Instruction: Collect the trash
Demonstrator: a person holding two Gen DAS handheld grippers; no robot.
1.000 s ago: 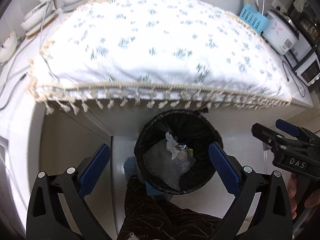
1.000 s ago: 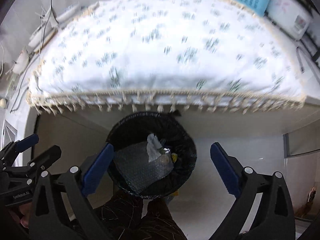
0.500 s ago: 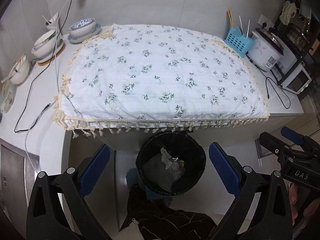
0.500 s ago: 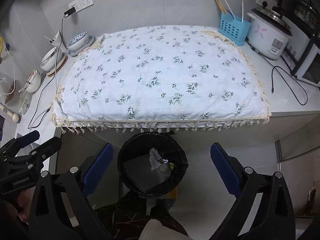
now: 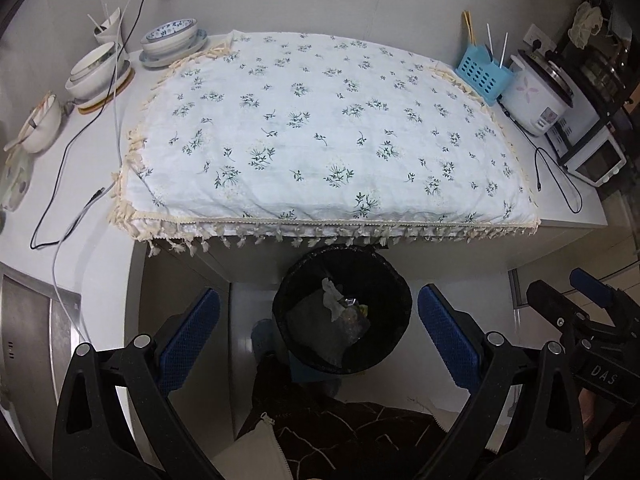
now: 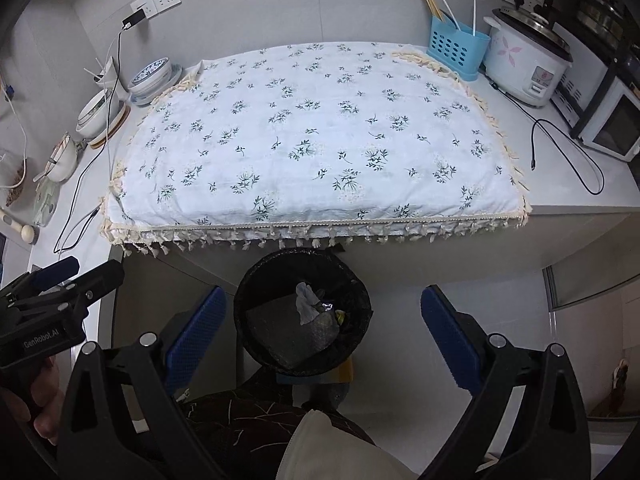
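Gaping empty, both grippers' (image 5: pixel 318 338) (image 6: pixel 323 334) jaws frame a round black-lined bin (image 5: pixel 384 280) holding crumpled tissue (image 5: pixel 333 298).

You're standing in a home kitchen: at two o'clock a rice cooker (image 6: pixel 524 66) sits beside a toaster oven (image 6: pixel 608 128), a blue utensil caddy (image 6: pixel 456 54) at one, and stacked bowls (image 6: pixel 154 78) at ten on the white counter (image 6: pixel 580 196).
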